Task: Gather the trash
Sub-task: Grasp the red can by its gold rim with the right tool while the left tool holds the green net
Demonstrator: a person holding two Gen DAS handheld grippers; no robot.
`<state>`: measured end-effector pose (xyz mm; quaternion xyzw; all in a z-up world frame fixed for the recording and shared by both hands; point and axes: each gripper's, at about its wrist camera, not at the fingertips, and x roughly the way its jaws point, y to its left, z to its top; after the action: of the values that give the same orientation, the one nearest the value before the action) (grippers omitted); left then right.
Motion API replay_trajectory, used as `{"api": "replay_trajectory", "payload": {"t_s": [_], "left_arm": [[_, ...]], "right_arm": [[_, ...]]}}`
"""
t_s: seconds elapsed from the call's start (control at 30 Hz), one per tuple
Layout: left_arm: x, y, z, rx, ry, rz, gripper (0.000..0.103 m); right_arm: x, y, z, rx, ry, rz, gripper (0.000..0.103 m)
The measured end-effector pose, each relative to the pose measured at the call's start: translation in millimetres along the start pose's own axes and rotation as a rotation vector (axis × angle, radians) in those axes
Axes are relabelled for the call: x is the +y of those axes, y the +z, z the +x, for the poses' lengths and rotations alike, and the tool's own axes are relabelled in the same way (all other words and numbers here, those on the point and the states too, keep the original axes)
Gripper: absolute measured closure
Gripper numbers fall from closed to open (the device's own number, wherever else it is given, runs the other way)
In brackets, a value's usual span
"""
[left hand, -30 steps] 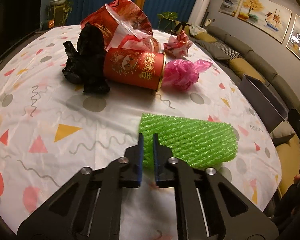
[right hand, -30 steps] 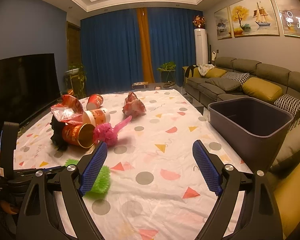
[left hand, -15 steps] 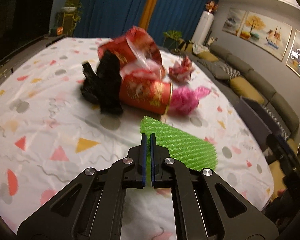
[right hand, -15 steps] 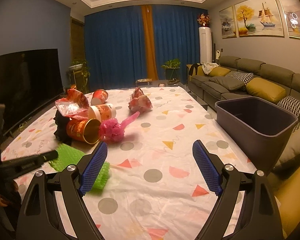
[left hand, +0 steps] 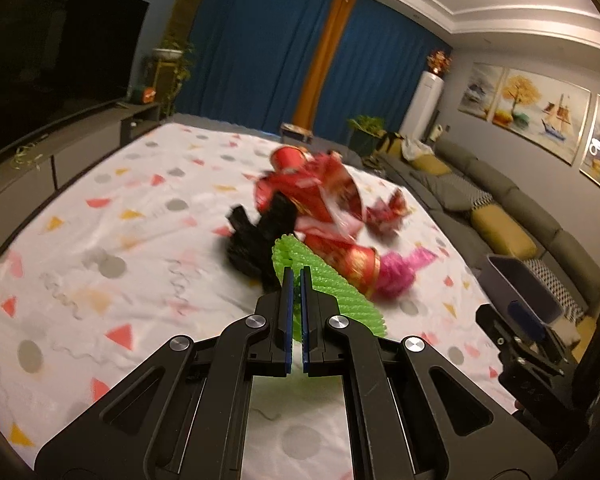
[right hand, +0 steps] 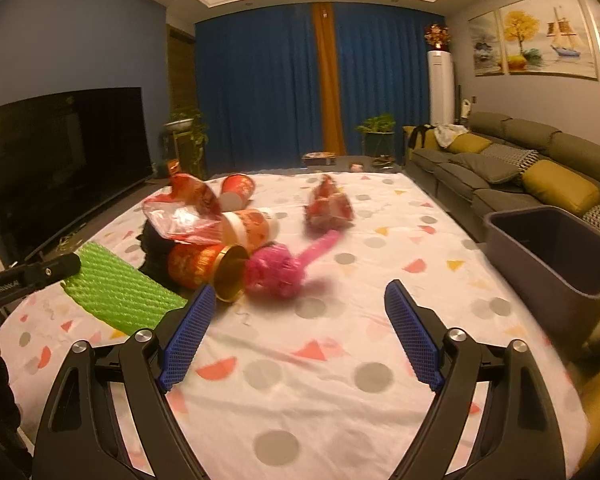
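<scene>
My left gripper (left hand: pixel 295 276) is shut on the green foam net sleeve (left hand: pixel 332 284), which hangs lifted off the table; the same green foam net sleeve (right hand: pixel 116 292) shows at the left of the right wrist view. Behind it lies a heap of trash: a black bag (left hand: pixel 256 240), a red tube can (right hand: pixel 204 266), a pink mesh wad (right hand: pixel 278 270), red cups (right hand: pixel 240 190) and a crumpled red wrapper (right hand: pixel 328 208). My right gripper (right hand: pixel 300 300) hovers over the table near the pink wad, its jaws closing with nothing between them.
A grey bin (right hand: pixel 556 256) stands off the table's right edge, in front of a long sofa (right hand: pixel 512 164). The table (right hand: pixel 300 380) wears a white cloth with coloured shapes. A television (right hand: pixel 68 160) stands at the left.
The left gripper shut on the green sleeve and lifted it off the cloth. The right gripper moved forward toward the trash heap and its jaws narrowed a little.
</scene>
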<state>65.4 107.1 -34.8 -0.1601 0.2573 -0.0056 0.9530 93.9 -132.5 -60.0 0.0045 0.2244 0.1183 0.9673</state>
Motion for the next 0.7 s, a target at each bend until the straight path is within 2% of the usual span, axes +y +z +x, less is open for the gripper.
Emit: {"api": "replay_trajectory", "payload": {"t_s": [0.3,0.7], "left_arm": [[25.5,14.7,3.3,-0.021,0.028,-0.040,0.101],[40.1,19.3,18.1,-0.005,0.031,-0.067,0.101]], "right_arm": [[34.2,11.3,59.3,0.111,0.101,-0.012,0.046],[49.0,9.3,116.7,0.243,0.154,-0.003,0.068]]}}
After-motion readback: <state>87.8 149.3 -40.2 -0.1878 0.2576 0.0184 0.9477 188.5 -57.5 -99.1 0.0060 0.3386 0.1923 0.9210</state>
